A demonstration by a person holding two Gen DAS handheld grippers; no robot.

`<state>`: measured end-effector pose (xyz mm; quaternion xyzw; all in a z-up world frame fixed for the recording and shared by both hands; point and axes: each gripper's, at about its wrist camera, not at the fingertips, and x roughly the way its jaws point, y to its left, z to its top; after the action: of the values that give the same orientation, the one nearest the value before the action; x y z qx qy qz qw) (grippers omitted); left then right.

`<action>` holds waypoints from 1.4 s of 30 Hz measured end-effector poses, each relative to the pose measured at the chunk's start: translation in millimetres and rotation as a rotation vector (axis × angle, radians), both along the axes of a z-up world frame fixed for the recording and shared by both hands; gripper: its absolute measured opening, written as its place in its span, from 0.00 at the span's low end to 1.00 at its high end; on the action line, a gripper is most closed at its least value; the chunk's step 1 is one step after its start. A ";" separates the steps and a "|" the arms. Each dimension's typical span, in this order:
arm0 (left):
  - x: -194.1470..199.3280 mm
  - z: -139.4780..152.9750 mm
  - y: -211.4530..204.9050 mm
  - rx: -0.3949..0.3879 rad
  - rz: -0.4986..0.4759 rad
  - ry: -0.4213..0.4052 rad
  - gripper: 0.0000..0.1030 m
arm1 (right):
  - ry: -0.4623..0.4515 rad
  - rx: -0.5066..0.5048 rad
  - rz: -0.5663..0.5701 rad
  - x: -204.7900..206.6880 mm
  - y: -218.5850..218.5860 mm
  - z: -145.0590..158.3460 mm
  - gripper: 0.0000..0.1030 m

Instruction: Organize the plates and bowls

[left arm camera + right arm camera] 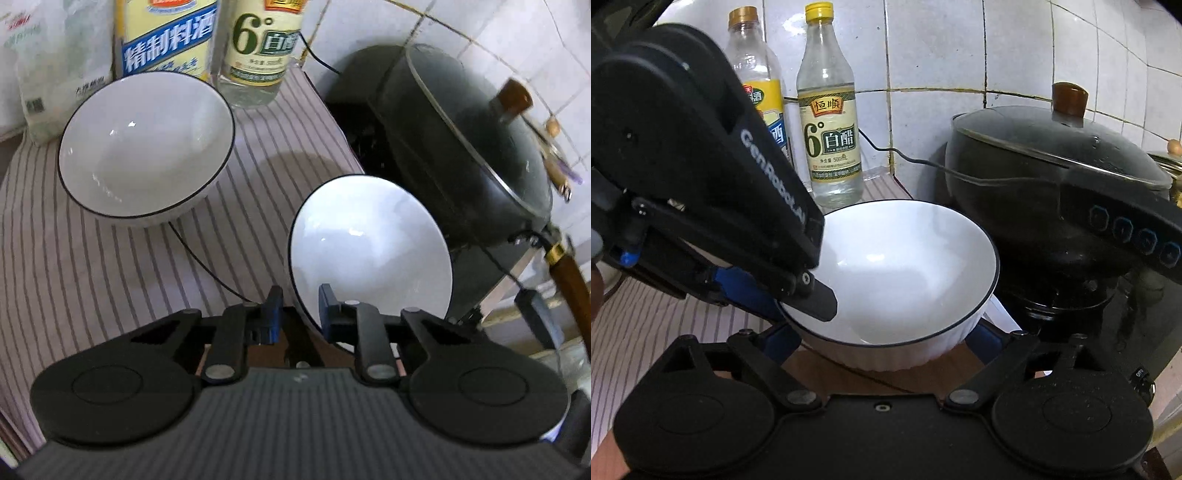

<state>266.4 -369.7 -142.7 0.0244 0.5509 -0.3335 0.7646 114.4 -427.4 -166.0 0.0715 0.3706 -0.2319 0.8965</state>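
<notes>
Two white bowls with thin black rims. One bowl (147, 147) stands on the striped cloth at the back left. My left gripper (300, 314) is shut on the rim of the second bowl (373, 251) and holds it tilted, above the cloth's right edge. In the right wrist view that held bowl (905, 269) fills the middle, with the left gripper (812, 295) clamped on its left rim. My right gripper (882, 343) is open; its blue fingers (783, 343) lie under and beside the bowl's base. Touching cannot be told.
Striped cloth (92, 277) covers the counter. Two bottles (258, 55) and a white packet (55, 66) stand against the tiled wall. A black lidded pot (461, 147) with a brown handle sits on the stove at right. A black cord (207, 258) crosses the cloth.
</notes>
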 end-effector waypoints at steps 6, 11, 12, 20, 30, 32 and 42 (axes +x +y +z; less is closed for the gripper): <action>-6.9 6.3 8.8 0.020 -0.020 -0.010 0.16 | 0.011 0.001 0.029 -5.4 10.1 4.8 0.93; -17.7 13.0 26.6 0.037 -0.018 -0.004 0.16 | 0.009 0.008 0.057 -17.8 30.4 10.4 0.93; -19.8 14.5 30.1 0.040 -0.013 -0.001 0.16 | 0.007 0.007 0.063 -20.1 34.8 11.8 0.93; -51.1 37.0 58.9 0.073 -0.015 -0.047 0.16 | -0.020 0.012 0.110 -42.9 67.8 30.1 0.93; -84.4 51.4 97.6 0.098 0.024 -0.077 0.17 | -0.040 0.001 0.205 -63.1 103.5 47.3 0.93; -88.5 50.3 106.4 0.097 0.046 -0.066 0.16 | -0.037 0.013 0.222 -62.3 103.9 47.2 0.93; -93.8 34.9 132.1 0.128 0.097 -0.033 0.17 | -0.006 0.050 0.297 -58.8 120.4 32.7 0.93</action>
<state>172.6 -237.6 -107.8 0.0521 0.5590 -0.2598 0.7856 55.6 -307.0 -133.3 0.0390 0.3803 -0.0870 0.9200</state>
